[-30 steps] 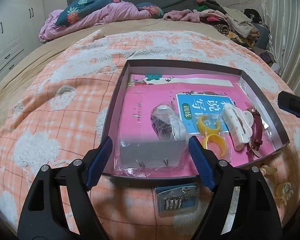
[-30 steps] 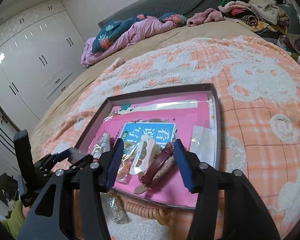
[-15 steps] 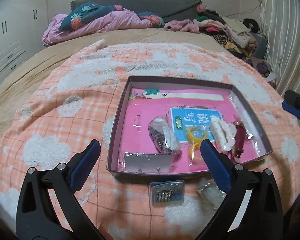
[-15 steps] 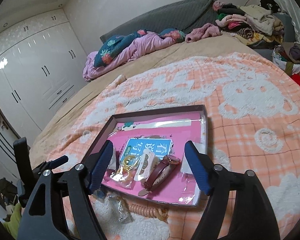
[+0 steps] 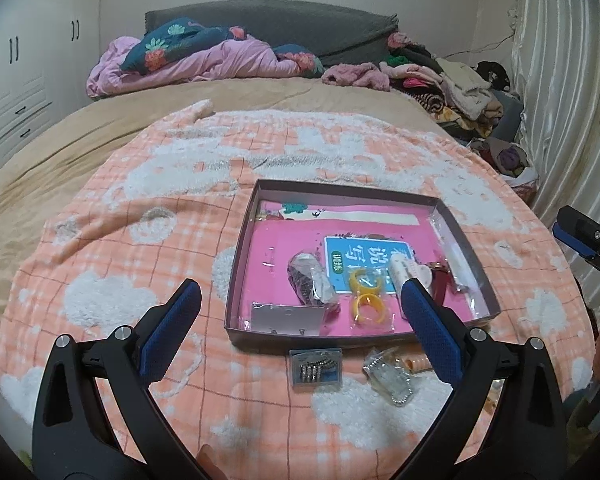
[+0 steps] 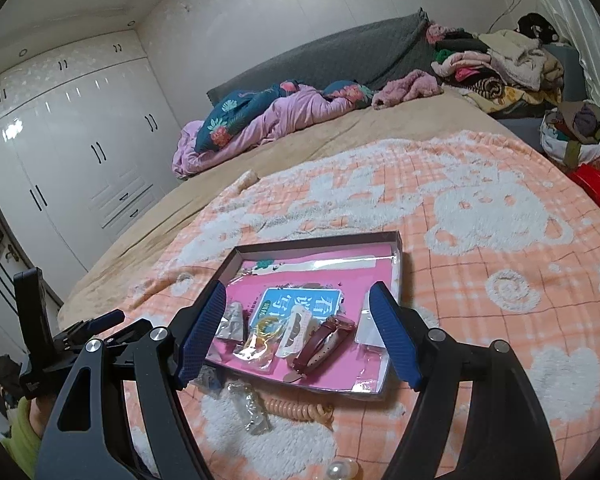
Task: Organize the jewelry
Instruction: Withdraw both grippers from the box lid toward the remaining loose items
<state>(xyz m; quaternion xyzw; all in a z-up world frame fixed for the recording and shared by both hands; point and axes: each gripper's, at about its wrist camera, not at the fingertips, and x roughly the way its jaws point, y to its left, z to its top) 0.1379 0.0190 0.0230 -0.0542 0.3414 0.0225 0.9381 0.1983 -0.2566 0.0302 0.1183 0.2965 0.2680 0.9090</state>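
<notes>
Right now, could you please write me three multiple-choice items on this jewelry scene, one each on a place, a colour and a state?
1. Where does the small clear case of silver pieces lie?
A. in the tray
B. on the blanket just outside the tray's near wall
C. on the pillows

2. What colour is the watch strap?
A. dark red
B. green
C. white

3. How do the left gripper and right gripper stand?
A. both shut
B. one holding a bag
C. both open and empty

Answers: 1 B, it rests on the peach blanket before the shallow dark cardboard tray; 2 A, a burgundy band; 3 C, fingers spread, nothing between.
</notes>
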